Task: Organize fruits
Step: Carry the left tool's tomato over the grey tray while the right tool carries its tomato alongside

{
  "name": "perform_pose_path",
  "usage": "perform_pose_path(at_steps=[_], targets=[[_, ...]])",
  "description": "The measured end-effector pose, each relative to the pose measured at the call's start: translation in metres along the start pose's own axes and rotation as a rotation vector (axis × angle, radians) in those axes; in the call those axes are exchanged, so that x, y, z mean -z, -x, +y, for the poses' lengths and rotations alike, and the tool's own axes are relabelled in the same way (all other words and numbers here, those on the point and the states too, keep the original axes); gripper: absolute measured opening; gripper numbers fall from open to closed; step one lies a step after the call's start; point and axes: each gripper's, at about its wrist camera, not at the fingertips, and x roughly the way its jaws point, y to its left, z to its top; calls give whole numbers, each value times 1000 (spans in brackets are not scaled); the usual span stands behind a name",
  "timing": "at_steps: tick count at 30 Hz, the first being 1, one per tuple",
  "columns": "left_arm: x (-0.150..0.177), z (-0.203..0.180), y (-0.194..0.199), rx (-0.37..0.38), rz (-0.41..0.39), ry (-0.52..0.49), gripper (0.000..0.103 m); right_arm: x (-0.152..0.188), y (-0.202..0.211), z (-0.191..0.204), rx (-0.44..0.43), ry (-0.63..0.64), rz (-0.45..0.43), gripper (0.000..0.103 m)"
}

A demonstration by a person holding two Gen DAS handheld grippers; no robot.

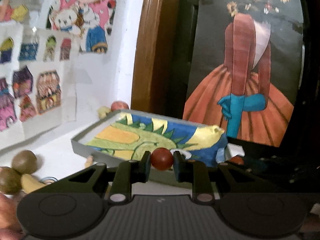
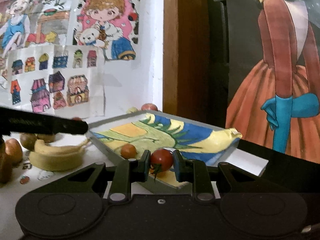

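Pinched between the fingers of the left gripper (image 1: pixel 161 165): a small round red fruit (image 1: pixel 162 158), smooth, no stem showing, held over the near edge of the tray (image 1: pixel 83 143). Pinched likewise in the right gripper (image 2: pixel 161 165): a cherry tomato (image 2: pixel 161 159) with its green stem hanging down, also above the tray's near edge. Both sets of jaws closed snugly on their loads, neither spread.

Just beyond the right jaws, lying inside the tray near its left near edge: one small orange-red fruit (image 2: pixel 128 150), apparently already delivered. Lining the tray: a crayon drawing (image 2: pixel 160 134) in blue, yellow and green, its far right corner curled up over the rim.

Left of the tray, on the white table (image 2: pixel 12 196): a banana (image 2: pixel 57 157), brown round fruits (image 1: pixel 24 162) and more brownish ones at the left edge, all untouched. Behind the tray's far corner: a reddish fruit (image 1: pixel 119 106) and a pale yellowish one, partly hidden.

Judged early in the task: one piece in, two in transit and about to be set down, the larger fruits on the table left to gather.
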Motion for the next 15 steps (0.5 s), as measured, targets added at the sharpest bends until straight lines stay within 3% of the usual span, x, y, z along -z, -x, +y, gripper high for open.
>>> perform_pose_path(at_steps=[10, 15], targets=[[-24, -27, 66, 2, -40, 31, 27, -15, 41, 16, -31, 17, -35, 26], [-37, -50, 81, 26, -58, 30, 27, -23, 59, 15, -22, 42, -46, 26]])
